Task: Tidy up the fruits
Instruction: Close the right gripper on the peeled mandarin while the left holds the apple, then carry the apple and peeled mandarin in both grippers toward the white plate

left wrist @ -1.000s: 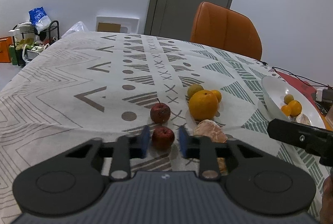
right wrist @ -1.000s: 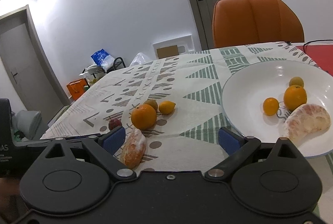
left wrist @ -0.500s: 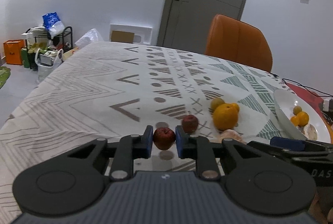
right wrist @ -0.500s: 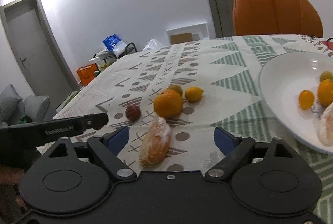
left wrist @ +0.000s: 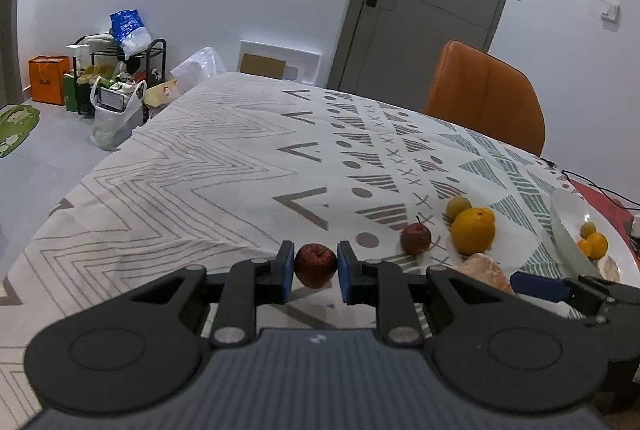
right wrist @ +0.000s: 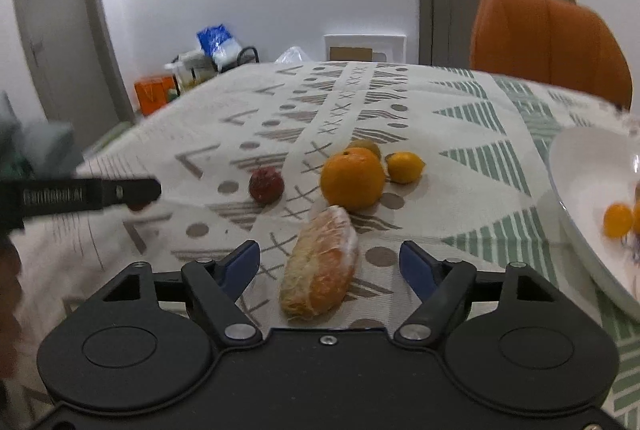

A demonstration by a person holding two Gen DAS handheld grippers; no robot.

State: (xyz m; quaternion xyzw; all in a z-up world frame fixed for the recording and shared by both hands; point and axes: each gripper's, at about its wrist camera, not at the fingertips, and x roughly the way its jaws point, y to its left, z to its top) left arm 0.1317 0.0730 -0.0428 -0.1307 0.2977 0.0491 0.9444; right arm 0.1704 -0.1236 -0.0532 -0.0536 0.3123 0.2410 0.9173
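My left gripper (left wrist: pixel 315 272) is shut on a small dark red apple (left wrist: pixel 315 264) and holds it above the patterned tablecloth. A second red apple (left wrist: pixel 416 238), a big orange (left wrist: pixel 473 230) and a greenish fruit (left wrist: pixel 458 206) lie on the cloth to its right. My right gripper (right wrist: pixel 330 264) is open, low over a peeled citrus piece (right wrist: pixel 320 264) that lies between its fingers. Beyond it are the orange (right wrist: pixel 352 177), a small lemon (right wrist: pixel 405 167) and the apple (right wrist: pixel 266 184). A white plate (right wrist: pixel 580 190) with small oranges (right wrist: pixel 618 220) is at the right.
An orange chair (left wrist: pixel 486 96) stands at the table's far side. The left gripper's finger (right wrist: pixel 92 192) reaches in from the left in the right wrist view. Bags and a rack (left wrist: pixel 116 78) stand on the floor past the table's left edge.
My left gripper has closed on the red apple and lifted it off the cloth. My right gripper has swung left, from the plate to over the peeled citrus piece.
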